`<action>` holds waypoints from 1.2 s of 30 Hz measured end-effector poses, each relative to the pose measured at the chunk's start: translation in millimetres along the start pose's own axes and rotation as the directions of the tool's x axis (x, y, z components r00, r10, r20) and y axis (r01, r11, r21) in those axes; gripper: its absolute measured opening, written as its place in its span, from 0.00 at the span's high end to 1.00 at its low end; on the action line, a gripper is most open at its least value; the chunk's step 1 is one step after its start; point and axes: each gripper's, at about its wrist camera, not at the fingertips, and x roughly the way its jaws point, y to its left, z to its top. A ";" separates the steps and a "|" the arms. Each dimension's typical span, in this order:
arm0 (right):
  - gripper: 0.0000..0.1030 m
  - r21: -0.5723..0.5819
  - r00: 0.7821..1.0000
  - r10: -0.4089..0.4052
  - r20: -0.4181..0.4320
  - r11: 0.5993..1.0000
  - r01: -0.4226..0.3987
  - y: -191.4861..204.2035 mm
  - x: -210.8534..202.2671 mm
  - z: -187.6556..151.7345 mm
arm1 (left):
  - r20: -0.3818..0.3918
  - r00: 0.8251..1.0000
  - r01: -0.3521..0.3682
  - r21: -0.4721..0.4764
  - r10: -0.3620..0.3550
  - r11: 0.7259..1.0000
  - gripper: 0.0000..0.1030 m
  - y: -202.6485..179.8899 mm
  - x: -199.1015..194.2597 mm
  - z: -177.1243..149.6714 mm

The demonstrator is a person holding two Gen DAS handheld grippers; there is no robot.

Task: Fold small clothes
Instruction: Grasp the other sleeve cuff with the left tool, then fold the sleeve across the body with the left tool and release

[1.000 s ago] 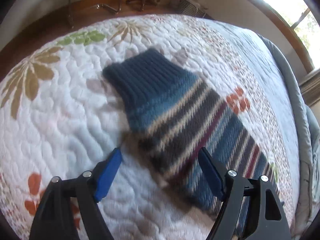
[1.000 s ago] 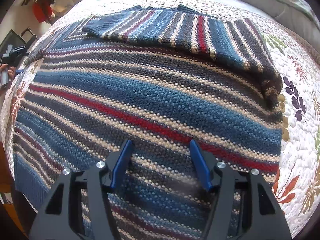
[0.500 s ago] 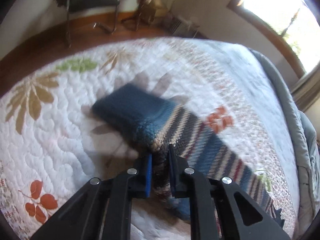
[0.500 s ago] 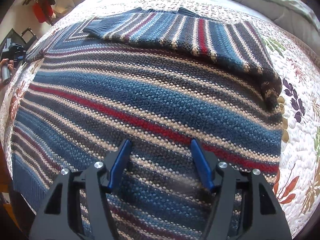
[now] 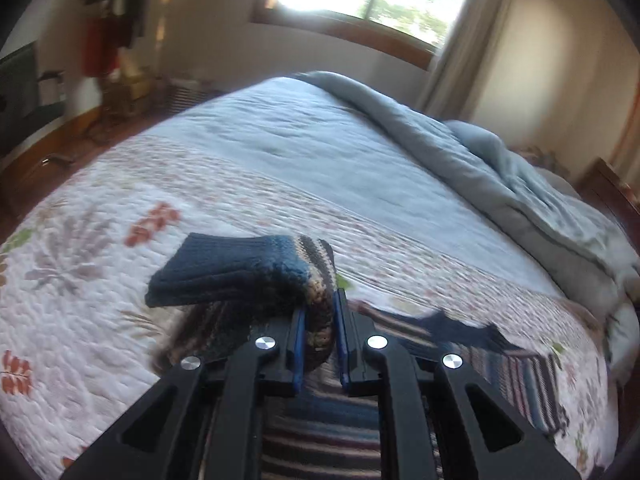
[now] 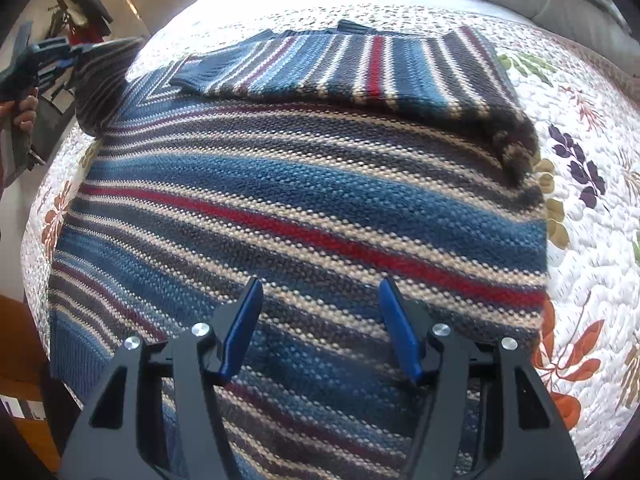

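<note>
Left gripper [image 5: 318, 332] pinches the striped sweater [image 6: 304, 208] sleeve [image 5: 240, 276], lifted off the quilt [image 5: 80, 280] (blurry, probably near the cuff). Right gripper [image 6: 320, 328] hovers wide apart, holding nothing, over the sweater body.

A bed [image 5: 312, 148] is carrying everything here. A white quilt [image 6: 592, 184] printed with orange, purple and olive leaf sprigs is covering its near part, and a plain pale-blue stretch [image 5: 304, 136] is running beyond that. A grey-blue comforter [image 5: 492, 168] is lying bunched along the far side, under the window. A striped knit sweater [image 6: 304, 216] in blue, red, cream and grey is lying spread flat on the quilt, one sleeve [image 6: 360, 64] lying folded across its upper part; the other sleeve [image 5: 240, 272] is rising off the quilt
</note>
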 end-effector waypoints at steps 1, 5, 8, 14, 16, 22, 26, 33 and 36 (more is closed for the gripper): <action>0.42 0.005 1.000 0.002 0.003 1.000 -0.002 -2.5 -1.8 -0.4 | -0.007 1.000 0.019 0.012 -0.019 1.000 0.87 -11.8 1.6 -4.2; 0.42 0.018 1.000 0.011 0.014 1.000 -0.011 -10.3 -6.4 -1.1 | -0.060 0.990 0.127 0.039 -0.124 0.991 0.87 -68.5 13.6 -30.0; 0.42 0.021 1.000 0.016 0.021 1.000 -0.017 -14.9 -8.7 -2.4 | -0.101 0.980 0.180 0.062 -0.174 0.982 0.87 -104.8 28.2 -49.4; 0.42 0.031 0.999 0.023 0.024 0.999 -0.024 -20.8 -8.2 -4.7 | -0.257 0.955 0.183 0.118 -0.148 0.976 0.86 -143.9 70.6 -99.3; 0.42 0.020 1.000 0.020 0.020 1.000 -0.021 -20.1 -7.8 -5.5 | -0.293 0.949 0.162 0.127 -0.119 0.979 0.82 -141.1 68.8 -114.5; 0.40 0.000 1.000 -0.010 -0.006 1.000 0.010 -10.8 -3.1 0.5 | -0.239 0.971 0.070 0.206 -0.019 0.976 0.43 -96.9 14.9 -132.7; 0.40 -0.010 0.999 -0.011 -0.033 1.000 0.011 4.1 2.0 11.9 | -0.274 0.931 -0.173 0.246 0.240 0.954 0.37 -55.7 16.8 -129.9; 0.42 -0.046 0.995 0.000 -0.098 0.999 -0.005 58.3 15.5 56.0 | -0.347 0.882 -0.278 0.164 0.319 0.947 0.36 9.4 33.6 -125.5; 0.42 -0.082 0.997 0.032 -0.071 0.996 -0.038 95.0 12.1 90.6 | -0.342 0.886 -0.279 0.146 0.313 0.949 0.33 20.6 32.4 -121.5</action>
